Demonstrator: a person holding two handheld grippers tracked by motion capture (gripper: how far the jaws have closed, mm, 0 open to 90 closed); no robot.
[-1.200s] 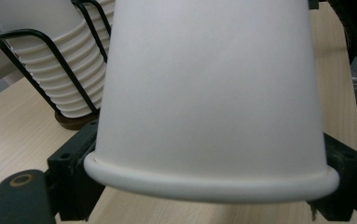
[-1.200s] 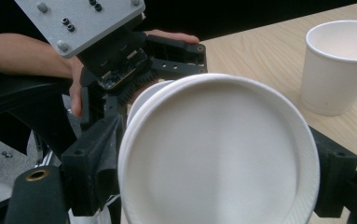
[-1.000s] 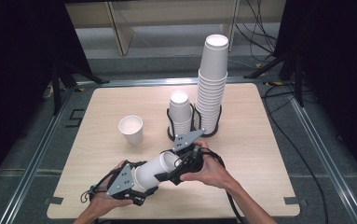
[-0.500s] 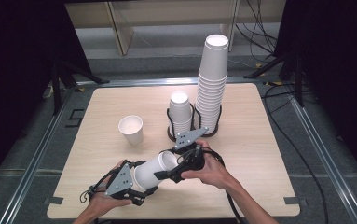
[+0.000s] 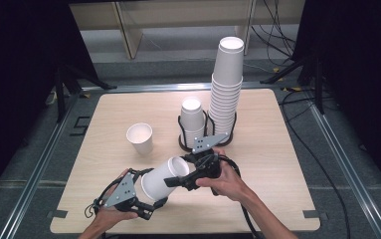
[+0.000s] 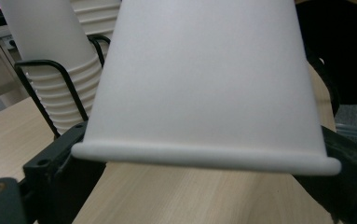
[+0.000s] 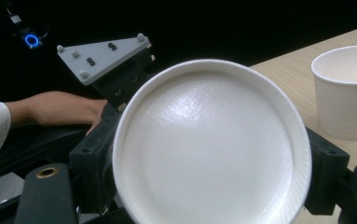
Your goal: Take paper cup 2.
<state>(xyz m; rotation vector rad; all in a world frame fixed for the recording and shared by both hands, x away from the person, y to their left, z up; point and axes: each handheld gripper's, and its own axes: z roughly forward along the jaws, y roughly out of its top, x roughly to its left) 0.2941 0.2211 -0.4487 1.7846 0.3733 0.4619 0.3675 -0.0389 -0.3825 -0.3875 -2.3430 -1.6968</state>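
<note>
Right gripper (image 5: 178, 180) pinches the held cup (image 5: 164, 178) by its base end, jaws on both sides of the cup in the right gripper view. Left gripper (image 5: 150, 203) sits at the cup's rim end; its jaws have just been opening, now spread beside the rim (image 6: 204, 156) with the cup between them, apparently no longer pressing. Cup lies on its side, in the air over the near middle of the table (image 5: 277, 164). Judgement: this looks like a hand-over, or a cup just pulled apart; left lets go, right takes it. Done: one single cup (image 5: 140, 138) stands upright, left of centre. Left: set this cup down beside it. Far side: rack (image 5: 184, 144) with a short stack (image 5: 192, 119) and a tall stack (image 5: 225, 84), many cups still to go.
</note>
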